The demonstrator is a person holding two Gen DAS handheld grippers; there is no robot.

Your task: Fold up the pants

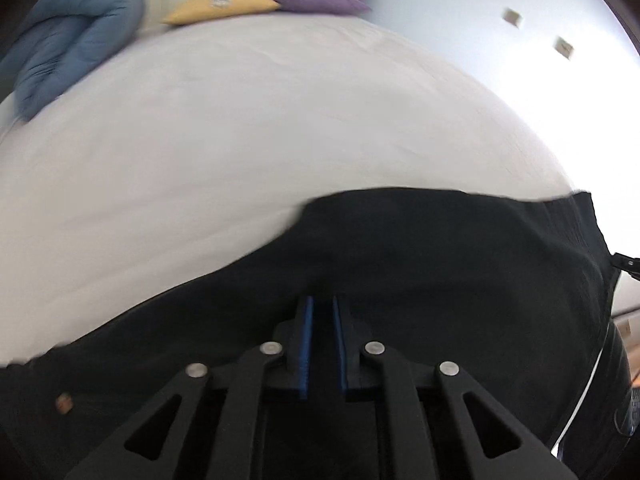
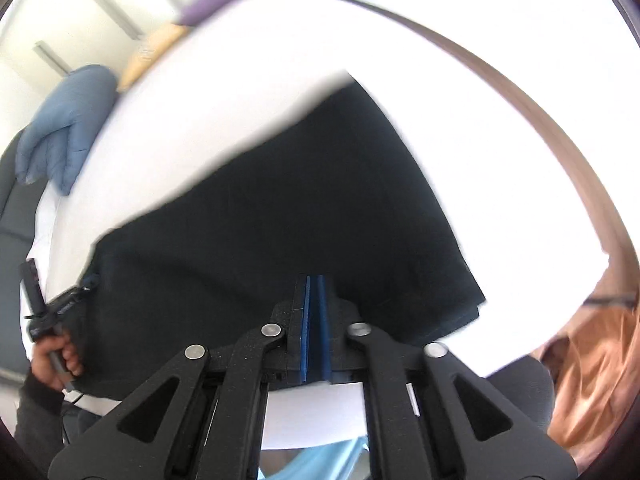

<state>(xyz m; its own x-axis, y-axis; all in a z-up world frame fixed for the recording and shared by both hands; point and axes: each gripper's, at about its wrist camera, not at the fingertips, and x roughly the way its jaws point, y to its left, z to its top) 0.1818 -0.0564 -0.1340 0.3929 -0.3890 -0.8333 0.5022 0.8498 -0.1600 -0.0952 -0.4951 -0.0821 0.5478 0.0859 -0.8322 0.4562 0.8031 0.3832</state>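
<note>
Black fabric pants (image 2: 280, 208) stretched lengthwise between left gripper (image 1: 321, 304) and right gripper (image 2: 316, 280), each pinching cloth over white bed (image 1: 200, 140).

Black pants (image 2: 280, 216), spread flat on white bed, near edge lifted

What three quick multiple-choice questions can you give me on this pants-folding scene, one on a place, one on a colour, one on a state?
1. Where do the cushions lie?
A. at the bed's far end
B. on the pants
C. on the floor

2. What colour are the pants?
A. white
B. black
C. orange

3. How does the right gripper stand?
A. wide open
B. shut
C. out of view

Answers:
1 A, they sit along the far edge of the white bed.
2 B, dark cloth on the pale sheet.
3 B, its blue pads meet.
</note>
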